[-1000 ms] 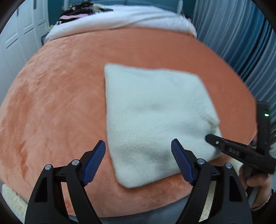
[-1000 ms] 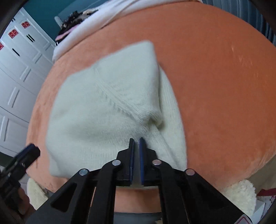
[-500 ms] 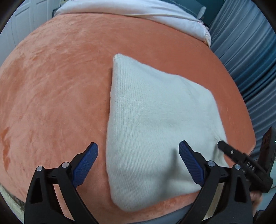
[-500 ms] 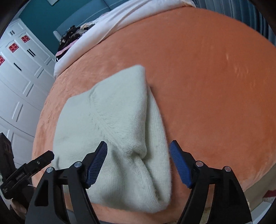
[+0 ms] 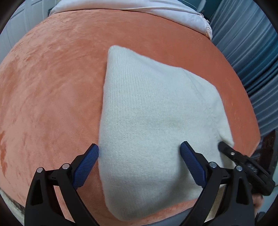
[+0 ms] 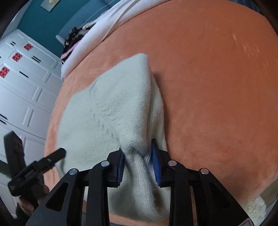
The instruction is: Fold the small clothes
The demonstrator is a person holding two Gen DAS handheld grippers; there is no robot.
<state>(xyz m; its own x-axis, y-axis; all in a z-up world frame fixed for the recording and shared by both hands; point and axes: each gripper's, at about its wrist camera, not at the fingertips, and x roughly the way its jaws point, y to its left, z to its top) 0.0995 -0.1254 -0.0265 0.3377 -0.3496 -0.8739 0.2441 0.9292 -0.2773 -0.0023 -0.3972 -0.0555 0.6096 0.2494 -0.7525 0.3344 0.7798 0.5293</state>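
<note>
Cream knit garment [image 5: 156,125] lay folded on the orange plush blanket [image 5: 52,87], filling the centre of the left wrist view and reaching toward 5 o'clock.

Left gripper [image 5: 139,163] hung over the garment's near edge, jaws spread wide; one blue pad sat just off the cloth's edge at 7 o'clock, the other over the knit at 5 o'clock. Nothing was pinched between them.

Right gripper [image 6: 139,161] had just been closing its jaws. In the right wrist view a bunched ridge of the garment [image 6: 113,113] stood between the blue pads [image 6: 155,163] at 6 o'clock, and the pads pressed in on it from both sides, so the fold was grasped.

White bedding [image 5: 139,7] ran along 12 o'clock. Blue pleated curtain [image 5: 252,52] hung at 2 o'clock. White panelled cupboard doors [image 6: 22,87] stood at 9 o'clock in the right wrist view.
</note>
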